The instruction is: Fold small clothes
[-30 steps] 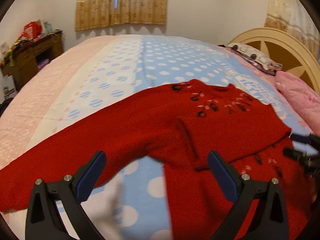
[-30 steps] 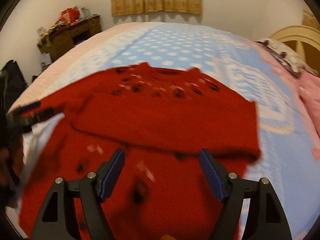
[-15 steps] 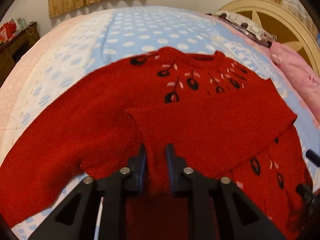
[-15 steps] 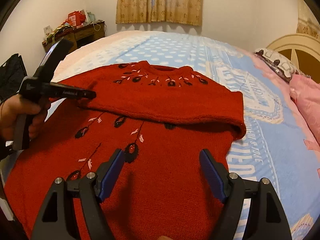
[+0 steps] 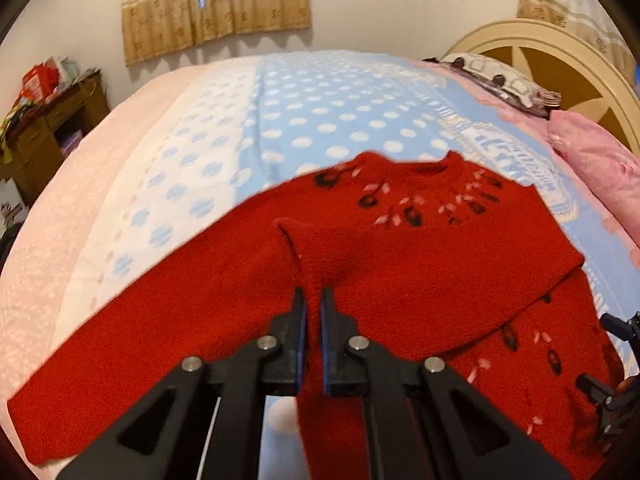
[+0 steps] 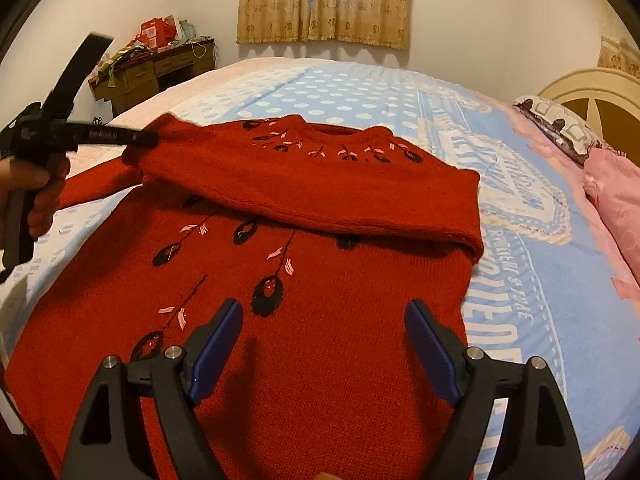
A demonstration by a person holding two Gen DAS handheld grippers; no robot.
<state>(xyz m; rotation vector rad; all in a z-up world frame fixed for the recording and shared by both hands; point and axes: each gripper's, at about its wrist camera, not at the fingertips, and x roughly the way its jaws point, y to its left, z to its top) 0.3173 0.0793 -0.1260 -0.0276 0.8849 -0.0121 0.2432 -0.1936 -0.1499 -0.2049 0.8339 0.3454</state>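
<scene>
A red knitted sweater (image 6: 340, 360) with black and pink flower stitching lies face up on the bed. Its right-hand sleeve (image 6: 320, 196) is folded across the chest. My left gripper (image 5: 313, 300) is shut on that sleeve's cuff (image 5: 320, 256) and holds it a little above the sweater; the right wrist view has it at the far left (image 6: 146, 140), in a person's hand (image 6: 36, 184). Over the sweater's lower body my right gripper (image 6: 324, 312) hovers, its jaws opening, with only flat knit under them. The other sleeve (image 5: 132, 344) stretches out to the left.
The bed has a blue and white dotted sheet (image 5: 320, 120) with pink edges. A pink pillow (image 6: 616, 200) and a patterned pillow (image 6: 560, 124) lie by the cream headboard (image 5: 560, 52). A cluttered wooden desk (image 6: 152, 68) stands by the far wall under curtains (image 6: 324, 0).
My left gripper went from wide open to shut on the folded sleeve's cuff, then drew back with it. My right gripper's jaws spread slightly wider over the sweater's body.
</scene>
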